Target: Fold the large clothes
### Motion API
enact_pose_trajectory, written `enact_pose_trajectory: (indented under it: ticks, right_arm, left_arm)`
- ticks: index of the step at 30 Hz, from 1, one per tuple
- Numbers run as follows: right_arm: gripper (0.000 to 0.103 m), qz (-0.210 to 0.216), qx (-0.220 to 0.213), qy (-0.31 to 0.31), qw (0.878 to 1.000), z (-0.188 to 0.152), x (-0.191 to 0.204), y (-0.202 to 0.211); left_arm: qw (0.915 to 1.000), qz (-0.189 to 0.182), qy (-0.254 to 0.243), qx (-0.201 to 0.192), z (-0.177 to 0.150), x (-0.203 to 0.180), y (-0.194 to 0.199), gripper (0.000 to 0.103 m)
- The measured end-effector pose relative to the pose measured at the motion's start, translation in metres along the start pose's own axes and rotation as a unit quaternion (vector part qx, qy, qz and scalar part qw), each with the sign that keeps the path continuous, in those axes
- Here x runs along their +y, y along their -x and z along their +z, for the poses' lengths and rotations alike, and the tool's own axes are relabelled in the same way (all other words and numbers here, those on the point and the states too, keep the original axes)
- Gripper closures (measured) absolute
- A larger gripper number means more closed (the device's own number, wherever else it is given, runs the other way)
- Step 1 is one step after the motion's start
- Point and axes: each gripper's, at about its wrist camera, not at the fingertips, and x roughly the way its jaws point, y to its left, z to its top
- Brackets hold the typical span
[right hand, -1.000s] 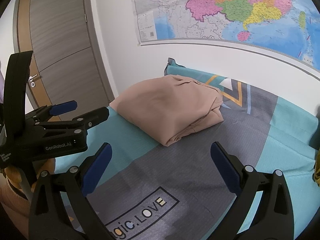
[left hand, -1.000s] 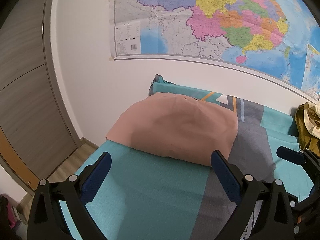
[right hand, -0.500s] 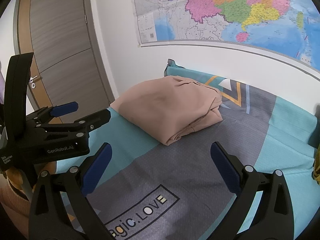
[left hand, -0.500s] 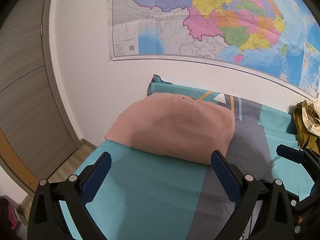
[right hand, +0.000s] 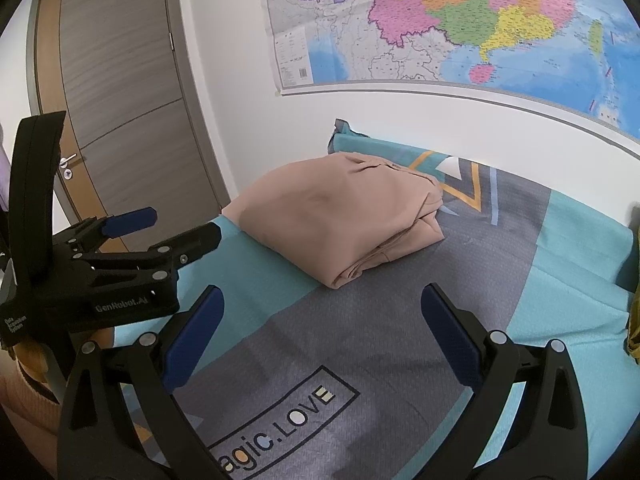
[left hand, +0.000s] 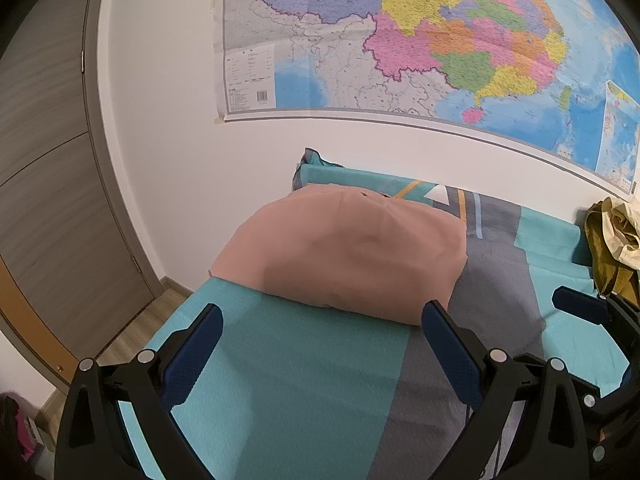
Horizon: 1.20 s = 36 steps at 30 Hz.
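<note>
Garment: a folded pink-tan garment [right hand: 340,216] lies on the bed cover [right hand: 400,320] at its far corner near the wall.
Left gripper [left hand: 320,344]: jaws wide apart, holding nothing; its body reads "GenRobot.AI".
Right gripper [right hand: 320,332]: jaws wide apart, empty, above the cover.
Cover print: "agic.LOVE".
Wall: a coloured map [right hand: 460,20].

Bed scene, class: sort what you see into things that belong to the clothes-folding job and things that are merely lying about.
Belongs to the job:
- folded pink garment
- left gripper, open
- right gripper, open
- olive and cream clothes pile, apparently unfolded

Just there:
- bedspread
- wall map
- door
</note>
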Motion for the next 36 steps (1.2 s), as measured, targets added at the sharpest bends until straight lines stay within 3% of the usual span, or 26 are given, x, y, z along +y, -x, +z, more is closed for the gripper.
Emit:
enact_pose_trajectory:
  ticks: [36]
  right_arm:
    - [0.006, -0.002, -0.005, -0.008, 1.000, -0.0029, 0.0051, 0.0033]
  left_arm:
    - [1.0000, 0.003, -0.004, -0.003, -0.0029, -0.0013, 0.0036, 0.007]
